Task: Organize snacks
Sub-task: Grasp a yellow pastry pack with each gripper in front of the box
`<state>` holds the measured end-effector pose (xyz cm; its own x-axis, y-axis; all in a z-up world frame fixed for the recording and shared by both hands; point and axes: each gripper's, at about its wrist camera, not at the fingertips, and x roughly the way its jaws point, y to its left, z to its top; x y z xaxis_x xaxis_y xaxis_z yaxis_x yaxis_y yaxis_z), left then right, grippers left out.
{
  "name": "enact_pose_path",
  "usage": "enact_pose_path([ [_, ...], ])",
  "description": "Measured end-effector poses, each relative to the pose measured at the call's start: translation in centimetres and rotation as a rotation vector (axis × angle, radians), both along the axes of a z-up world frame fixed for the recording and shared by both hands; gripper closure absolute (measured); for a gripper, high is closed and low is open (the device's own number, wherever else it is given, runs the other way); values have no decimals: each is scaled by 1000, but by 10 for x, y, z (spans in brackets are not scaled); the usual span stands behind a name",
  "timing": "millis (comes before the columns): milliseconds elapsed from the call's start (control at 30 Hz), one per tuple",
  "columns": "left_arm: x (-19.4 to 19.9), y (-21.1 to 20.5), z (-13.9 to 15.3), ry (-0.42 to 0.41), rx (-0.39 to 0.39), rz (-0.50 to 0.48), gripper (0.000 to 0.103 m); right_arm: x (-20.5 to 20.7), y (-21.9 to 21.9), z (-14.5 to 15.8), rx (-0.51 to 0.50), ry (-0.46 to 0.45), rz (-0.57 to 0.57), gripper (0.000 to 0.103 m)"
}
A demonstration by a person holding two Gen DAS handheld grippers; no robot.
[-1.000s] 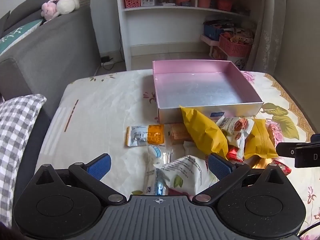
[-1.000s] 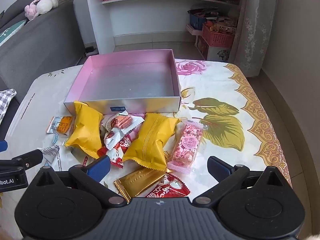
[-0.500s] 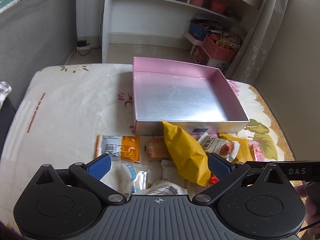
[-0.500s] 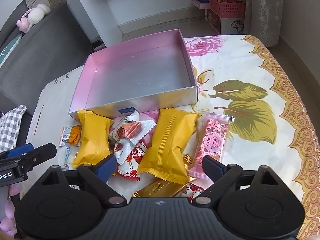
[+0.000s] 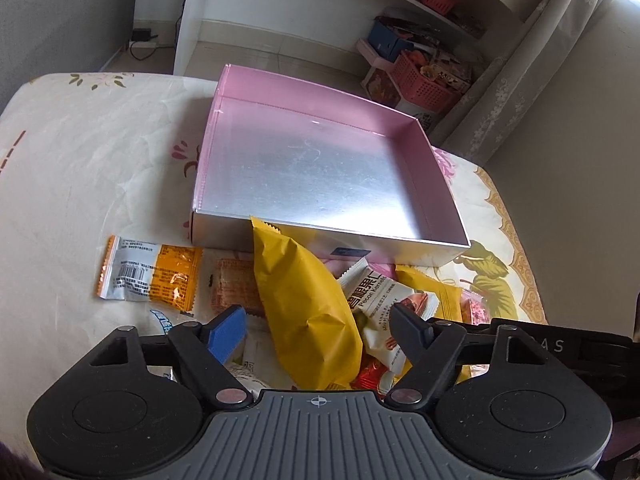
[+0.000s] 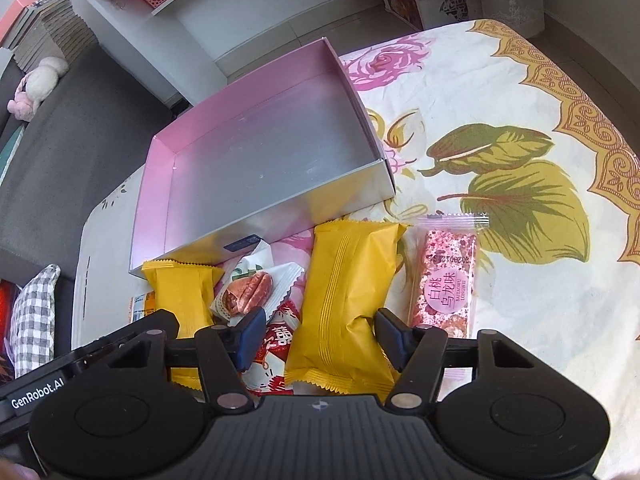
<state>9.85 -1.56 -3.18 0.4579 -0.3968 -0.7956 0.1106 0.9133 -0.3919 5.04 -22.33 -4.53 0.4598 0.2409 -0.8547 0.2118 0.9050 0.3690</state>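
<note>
left wrist view: the left gripper (image 5: 316, 326) sits low in the frame, its jaws closing with a yellow packet (image 5: 304, 304) standing between them. the pads are not yet pressing on it; a clear gap shows on the blue-pad side, while the black finger on the right lies over the pecan packet (image 5: 374, 300). an orange-and-white sachet (image 5: 150, 274) lies flat at middle left, and just right of it a clear-wrapped biscuit (image 5: 234, 288) is partly tucked under the yellow packet. the pink box (image 5: 320, 160), silver inside, fills the centre above the pile with nothing in it; the top of the yellow packet leans against its near wall. everything rests on a desk with a floral cloth (image 5: 88, 168). the other gripper's black body pokes in at lower right.

right wrist view: the right gripper (image 6: 320, 334) is also closing its jaws, around the lower half of a second yellow packet (image 6: 346, 300) in the lower centre. whether the pads touch it yet, i cannot tell for sure; they look just beside its edges. right of it lies a pink nougat bar (image 6: 448, 276), parallel and almost touching. left of it sit a red-and-white candy wrapper (image 6: 276, 340), the pecan packet and the first yellow packet (image 6: 184, 300). the pink box is in the upper left, tilted in frame.
</note>
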Motion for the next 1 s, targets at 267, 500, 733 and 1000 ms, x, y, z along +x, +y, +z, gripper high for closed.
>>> enact_pose_path([
  [267,5,1,-17,61,-19,38,47,3,-4,-7,20,0,-29,48],
  [500,6,8,-27,97,-45,72,57,3,-9,-6,49,42,-18,49],
  [733,5,8,-24,89,-36,78,60,-1,-7,-1,7,40,17,49],
  [1000,2,9,-18,64,-11,83,63,5,1,-10,-16,60,30,49],
])
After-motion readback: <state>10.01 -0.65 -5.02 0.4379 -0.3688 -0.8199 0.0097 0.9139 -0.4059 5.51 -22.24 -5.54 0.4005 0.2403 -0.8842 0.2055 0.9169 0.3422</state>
